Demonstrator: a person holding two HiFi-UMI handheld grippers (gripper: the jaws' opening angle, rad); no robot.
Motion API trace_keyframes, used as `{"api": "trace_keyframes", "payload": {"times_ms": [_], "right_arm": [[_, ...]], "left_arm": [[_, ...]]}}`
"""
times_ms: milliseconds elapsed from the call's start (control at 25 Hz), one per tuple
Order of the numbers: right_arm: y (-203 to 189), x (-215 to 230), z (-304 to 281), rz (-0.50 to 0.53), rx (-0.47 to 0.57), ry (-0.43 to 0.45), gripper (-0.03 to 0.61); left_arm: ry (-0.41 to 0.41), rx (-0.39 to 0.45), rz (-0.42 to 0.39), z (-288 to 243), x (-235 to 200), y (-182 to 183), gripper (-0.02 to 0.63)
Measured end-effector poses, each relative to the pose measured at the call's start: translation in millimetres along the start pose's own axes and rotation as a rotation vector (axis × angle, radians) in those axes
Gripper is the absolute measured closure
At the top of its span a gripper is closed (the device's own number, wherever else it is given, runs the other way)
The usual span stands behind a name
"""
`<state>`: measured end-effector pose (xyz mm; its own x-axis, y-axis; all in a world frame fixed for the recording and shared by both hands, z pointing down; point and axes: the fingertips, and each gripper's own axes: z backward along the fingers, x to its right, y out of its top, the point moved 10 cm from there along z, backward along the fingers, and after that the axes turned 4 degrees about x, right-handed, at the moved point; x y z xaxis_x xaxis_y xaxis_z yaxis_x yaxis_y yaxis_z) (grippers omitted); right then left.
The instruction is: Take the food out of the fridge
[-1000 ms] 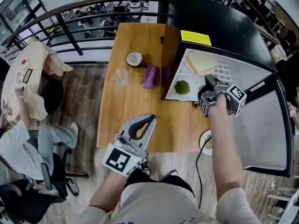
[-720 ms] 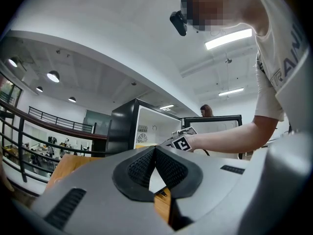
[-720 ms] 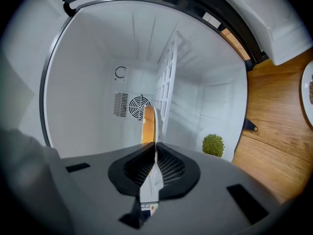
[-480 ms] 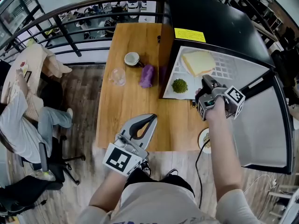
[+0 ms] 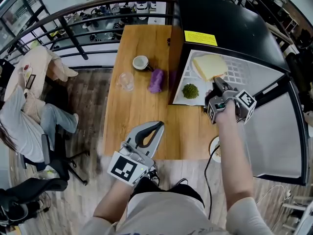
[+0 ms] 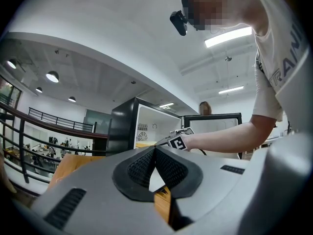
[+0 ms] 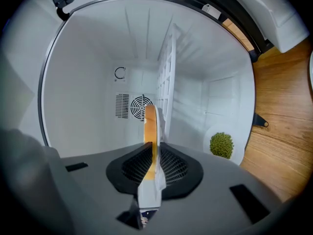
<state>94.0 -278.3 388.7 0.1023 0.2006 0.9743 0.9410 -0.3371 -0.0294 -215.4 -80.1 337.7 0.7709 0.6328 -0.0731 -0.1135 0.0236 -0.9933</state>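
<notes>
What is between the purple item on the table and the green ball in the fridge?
The fridge's black side wall, as the head view shows: the purple item lies outside it, the green ball just inside.

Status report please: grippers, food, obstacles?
Left gripper shut, empty. Right gripper: fingers just opening around the tan bread slice inside the black fridge. Green ball apart, not blocking.

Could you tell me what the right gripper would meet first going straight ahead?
The pale slice of bread with an orange crust, already between the right gripper's tongs, which have just been opening; beyond it, probably the fridge's white back wall.
</notes>
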Motion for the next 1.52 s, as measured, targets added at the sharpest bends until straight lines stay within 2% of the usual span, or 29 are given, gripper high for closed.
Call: {"api": "trace_keyframes", "payload": {"times_ms": [80,800,1080,1320,1520], "right_arm": [[-1,1,-1,-0.002,0.002,0.001,0.546],[4,3,25,0.007,0.014,0.136,0.554],[3,2,71,0.012,-0.04,0.192,0.554],[-8,5,112,0.028,-0.095,0.199,0.554],[-7,35,158,0.042,-0.149,0.188,0.554]], "left_arm": [[0.003,-0.004,-0.001,1,-1,0,0.606],[0.002,-0.02,-0.017,2,14,1,0.606],[0.012,-0.027,-0.011,4,33,5,0.606],[0.017,-0.025,-0.021,10,39,13,0.606],[0.022,-0.031,-0.028,17,72,3,0.606]]}}
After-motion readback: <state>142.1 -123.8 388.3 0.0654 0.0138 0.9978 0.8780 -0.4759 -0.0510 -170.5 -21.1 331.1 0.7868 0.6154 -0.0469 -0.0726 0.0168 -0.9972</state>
